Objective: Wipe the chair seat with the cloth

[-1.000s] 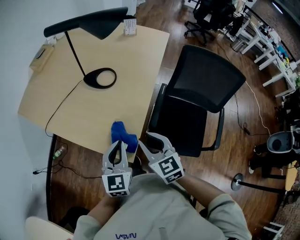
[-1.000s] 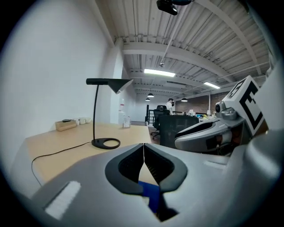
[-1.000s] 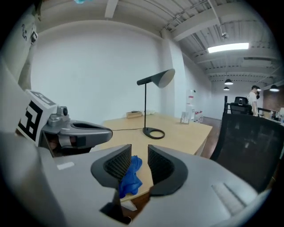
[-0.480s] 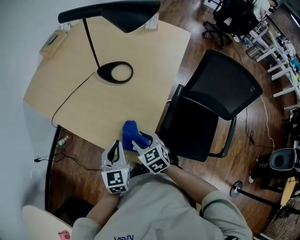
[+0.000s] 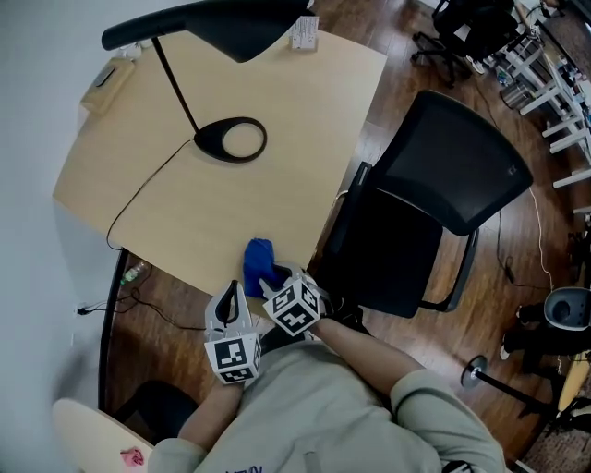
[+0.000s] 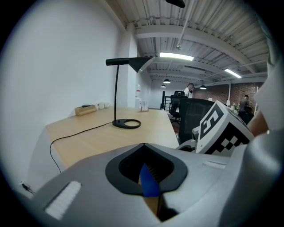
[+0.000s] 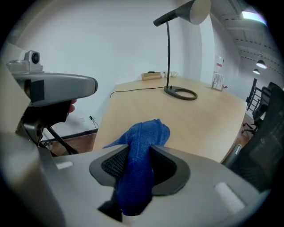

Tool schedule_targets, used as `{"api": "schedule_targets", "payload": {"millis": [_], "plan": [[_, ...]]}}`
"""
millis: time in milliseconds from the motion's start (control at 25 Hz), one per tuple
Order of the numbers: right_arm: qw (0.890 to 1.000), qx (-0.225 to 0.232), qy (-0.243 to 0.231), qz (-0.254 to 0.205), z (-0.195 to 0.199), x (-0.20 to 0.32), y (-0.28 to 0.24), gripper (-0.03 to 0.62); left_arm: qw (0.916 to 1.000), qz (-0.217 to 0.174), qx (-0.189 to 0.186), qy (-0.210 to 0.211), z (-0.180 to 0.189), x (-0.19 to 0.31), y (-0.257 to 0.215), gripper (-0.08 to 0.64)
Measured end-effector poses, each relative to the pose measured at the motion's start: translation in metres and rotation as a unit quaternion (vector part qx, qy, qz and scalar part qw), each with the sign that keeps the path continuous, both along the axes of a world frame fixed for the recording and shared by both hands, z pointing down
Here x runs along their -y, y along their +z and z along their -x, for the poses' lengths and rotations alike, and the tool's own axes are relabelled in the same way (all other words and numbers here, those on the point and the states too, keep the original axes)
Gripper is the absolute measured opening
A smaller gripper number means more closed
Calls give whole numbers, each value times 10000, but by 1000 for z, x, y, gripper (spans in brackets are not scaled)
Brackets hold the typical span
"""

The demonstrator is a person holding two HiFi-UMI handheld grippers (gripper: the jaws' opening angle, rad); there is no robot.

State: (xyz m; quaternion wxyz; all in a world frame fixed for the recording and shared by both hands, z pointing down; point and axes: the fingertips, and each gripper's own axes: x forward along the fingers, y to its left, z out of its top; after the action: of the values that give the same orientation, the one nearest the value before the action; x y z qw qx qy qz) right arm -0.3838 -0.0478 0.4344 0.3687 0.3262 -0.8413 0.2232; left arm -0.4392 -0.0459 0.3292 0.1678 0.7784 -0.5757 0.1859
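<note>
While L hand-held gripper [image 6: 144, 146] jaws together, R hand-held gripper [image 7: 139, 151] just closing, clamped on 1 cloth [image 7: 148, 131].

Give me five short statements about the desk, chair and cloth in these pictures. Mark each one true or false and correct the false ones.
1. The cloth is blue. True.
2. The cloth lies on the chair seat. False: it is at the near edge of the desk, not on the seat.
3. A lamp stands on the desk. True.
4. The chair is white. False: it is black.
5. The right gripper has nothing between its jaws. False: the cloth is between them. They have just been closing and now press on it.
</note>
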Motion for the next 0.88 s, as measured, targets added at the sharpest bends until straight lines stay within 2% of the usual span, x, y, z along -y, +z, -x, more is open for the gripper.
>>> {"api": "schedule_targets", "payload": {"millis": [240, 400, 600, 880], "plan": [[9992, 402, 32, 60, -8, -3, -10, 98, 9999, -11, 31, 153, -23, 1, -3, 5], [9968, 718, 330, -81, -36, -4, -31, 92, 9994, -62, -5, 351, -50, 0, -7, 6], [9880, 1087, 1031, -365, -102, -1, -63, 89, 9974, -120, -57, 702, -103, -1, -13, 5], [9669, 1287, 2059, -786, -217, 5, -87, 87, 9911, -83, -20, 1327, -196, -9, -10, 5]]}}
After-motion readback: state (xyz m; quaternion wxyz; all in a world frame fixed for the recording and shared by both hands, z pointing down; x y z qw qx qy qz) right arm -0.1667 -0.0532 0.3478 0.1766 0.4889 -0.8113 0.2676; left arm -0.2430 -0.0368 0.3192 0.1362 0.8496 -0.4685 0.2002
